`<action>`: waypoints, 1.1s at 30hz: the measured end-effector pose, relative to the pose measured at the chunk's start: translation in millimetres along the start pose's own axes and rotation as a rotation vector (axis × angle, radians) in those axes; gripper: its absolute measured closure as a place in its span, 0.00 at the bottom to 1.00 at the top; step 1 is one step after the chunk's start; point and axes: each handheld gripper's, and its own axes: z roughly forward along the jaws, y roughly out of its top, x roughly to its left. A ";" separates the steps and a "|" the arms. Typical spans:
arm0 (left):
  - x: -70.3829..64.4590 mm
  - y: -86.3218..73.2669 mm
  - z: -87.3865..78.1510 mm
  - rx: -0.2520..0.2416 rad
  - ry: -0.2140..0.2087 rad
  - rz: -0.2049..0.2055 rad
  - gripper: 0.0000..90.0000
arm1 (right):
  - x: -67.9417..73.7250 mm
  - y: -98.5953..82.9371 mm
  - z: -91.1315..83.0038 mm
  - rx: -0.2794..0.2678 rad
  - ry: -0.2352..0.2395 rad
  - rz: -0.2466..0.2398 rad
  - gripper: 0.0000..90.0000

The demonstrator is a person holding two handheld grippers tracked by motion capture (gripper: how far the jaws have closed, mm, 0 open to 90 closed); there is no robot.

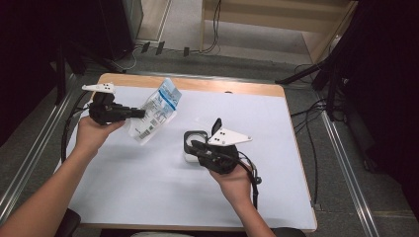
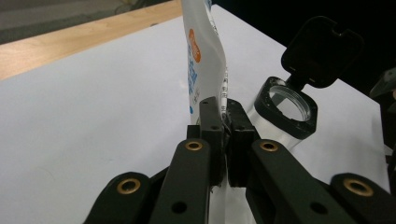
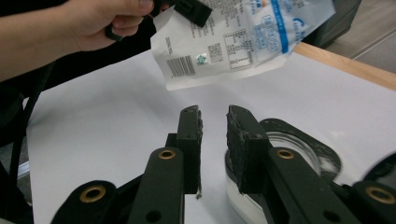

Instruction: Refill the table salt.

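A white and blue pouch point(image 1: 157, 109) hangs tilted above the left half of the table, and my left gripper point(image 1: 140, 113) is shut on its edge. In the left gripper view the jaws point(image 2: 224, 111) pinch the thin edge of the pouch point(image 2: 203, 56), which rises upright. A clear container point(image 1: 189, 157) with a black rim stands mid-table, its black flip lid point(image 1: 216, 125) standing open. My right gripper point(image 3: 213, 116) is open with nothing between its fingers, and the container's rim point(image 3: 303, 142) lies just beside its right finger. The pouch point(image 3: 233, 42) hangs above and beyond it.
The white table mat point(image 1: 148, 187) has free room in front and to the right. A wooden table edge point(image 1: 237, 87) runs along the back. Cables trail from both grippers, and dark stands and cables lie on the floor around the table.
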 end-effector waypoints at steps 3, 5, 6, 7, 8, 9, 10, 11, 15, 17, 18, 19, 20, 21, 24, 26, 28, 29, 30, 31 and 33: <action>7.4 -10.7 7.1 0.017 0.012 -0.029 0.99 | -6.8 -4.5 -7.5 -0.009 -0.021 0.014 0.84; 11.3 -18.6 10.8 0.014 0.006 -0.033 0.99 | -10.3 -8.2 -11.2 -0.014 -0.033 0.030 0.84; 13.0 -21.5 12.4 0.026 0.008 -0.037 0.99 | -11.9 -10.0 -12.6 -0.017 -0.035 0.037 0.84; 14.3 -23.6 14.3 0.040 0.010 -0.040 0.99 | -12.9 -11.6 -13.7 -0.018 -0.040 0.041 0.84; 15.1 -24.9 16.0 0.050 0.015 -0.036 0.99 | -14.0 -13.2 -14.5 -0.016 -0.042 0.043 0.84; 15.5 -26.1 17.2 0.061 0.021 -0.032 0.99 | -15.0 -14.8 -14.7 -0.014 -0.043 0.047 0.84; 16.1 -27.2 18.0 0.067 0.020 -0.035 0.99 | -15.9 -16.2 -14.9 -0.012 -0.043 0.050 0.84; 16.8 -28.3 18.3 0.073 0.020 -0.041 0.99 | -16.7 -17.8 -15.0 -0.011 -0.046 0.049 0.85; 18.9 -34.4 19.1 0.099 0.042 -0.047 0.98 | -19.3 -23.1 -18.6 -0.010 -0.049 0.062 0.85; 19.0 -37.6 19.4 0.115 0.057 -0.040 0.98 | -22.0 -24.9 -20.7 -0.015 -0.058 0.063 0.84; 19.2 -39.1 19.5 0.122 0.058 -0.044 0.98 | -23.2 -25.5 -22.3 -0.011 -0.066 0.067 0.84; 19.3 -40.7 19.5 0.129 0.068 -0.042 0.98 | -24.5 -26.1 -23.7 -0.012 -0.076 0.065 0.84; 19.7 -42.0 19.1 0.132 0.071 -0.037 0.98 | -25.4 -26.6 -25.2 -0.012 -0.086 0.060 0.84; 20.9 -43.1 18.6 0.128 0.067 -0.038 0.98 | -26.2 -27.1 -26.5 -0.012 -0.098 0.052 0.84; 25.3 -45.8 17.6 0.125 0.062 -0.065 0.97 | -30.6 -29.2 -29.1 -0.012 -0.112 0.048 0.84; 27.3 -47.6 17.3 0.114 0.053 -0.079 0.96 | -33.5 -30.3 -30.7 -0.017 -0.108 0.065 0.84; 28.0 -48.2 17.7 0.112 0.054 -0.086 0.96 | -34.2 -30.4 -31.7 -0.024 -0.107 0.066 0.85; 29.4 -48.3 17.7 0.117 0.049 -0.089 0.95 | -33.8 -30.3 -31.7 -0.023 -0.110 0.064 0.84; 30.7 -48.7 18.1 0.123 0.046 -0.098 0.93 | -33.2 -30.3 -31.7 -0.021 -0.108 0.066 0.84; 31.3 -49.0 18.5 0.126 0.053 -0.106 0.93 | -33.0 -30.2 -31.8 -0.019 -0.107 0.064 0.84; 32.5 -49.4 18.7 0.131 0.049 -0.110 0.92 | -32.1 -30.3 -33.0 -0.016 -0.100 0.065 0.84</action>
